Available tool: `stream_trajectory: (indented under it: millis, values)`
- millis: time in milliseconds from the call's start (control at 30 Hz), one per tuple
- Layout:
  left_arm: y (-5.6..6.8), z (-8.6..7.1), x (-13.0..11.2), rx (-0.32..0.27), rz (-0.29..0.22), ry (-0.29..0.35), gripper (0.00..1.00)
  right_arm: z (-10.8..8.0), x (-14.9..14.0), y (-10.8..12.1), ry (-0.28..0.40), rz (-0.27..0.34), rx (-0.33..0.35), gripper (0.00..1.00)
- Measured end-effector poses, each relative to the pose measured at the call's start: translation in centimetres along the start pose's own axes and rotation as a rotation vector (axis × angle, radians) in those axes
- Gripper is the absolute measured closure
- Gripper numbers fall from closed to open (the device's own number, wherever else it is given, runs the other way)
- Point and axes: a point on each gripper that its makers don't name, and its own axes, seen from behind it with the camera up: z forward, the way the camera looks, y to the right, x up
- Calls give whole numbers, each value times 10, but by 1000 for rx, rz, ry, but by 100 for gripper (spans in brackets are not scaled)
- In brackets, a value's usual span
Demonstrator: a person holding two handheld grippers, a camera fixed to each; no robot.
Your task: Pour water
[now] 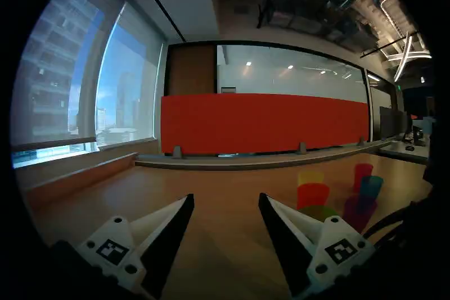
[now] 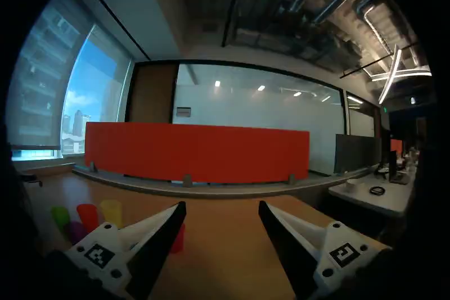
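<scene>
In the left gripper view my left gripper [image 1: 226,201] is open above the wooden table [image 1: 225,187], nothing between its fingers. To its right stand several translucent plastic cups: a yellow cup [image 1: 310,178], an orange cup [image 1: 313,195], a green cup [image 1: 318,212], a red cup [image 1: 363,174], a teal cup [image 1: 371,186] and a purple cup [image 1: 358,211]. In the right gripper view my right gripper [image 2: 222,210] is open and holds nothing. To its lower left stand a green cup [image 2: 60,216], an orange cup [image 2: 88,215], a yellow cup [image 2: 111,211] and a red cup [image 2: 178,239], partly behind the left finger.
An orange divider panel [image 1: 264,122] runs along the table's far edge, also seen as the divider [image 2: 197,152] in the right gripper view. Large windows [image 1: 84,86] line the left wall. Another desk [image 2: 377,193] with monitors stands to the right.
</scene>
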Motion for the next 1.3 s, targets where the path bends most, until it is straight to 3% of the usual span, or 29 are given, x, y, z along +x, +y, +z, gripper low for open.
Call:
stream_trajectory:
  millis: [900,1100,1300]
  values:
    - [-4,1,-3,5,1,3,15,-5,0,2,18,-2,9,0]
    - [-4,1,-4,5,-1,3,16,-4,-16,1,4,-4,8,0]
    - [-4,1,-3,5,1,3,15,0,-40,-16,-12,0,53,0]
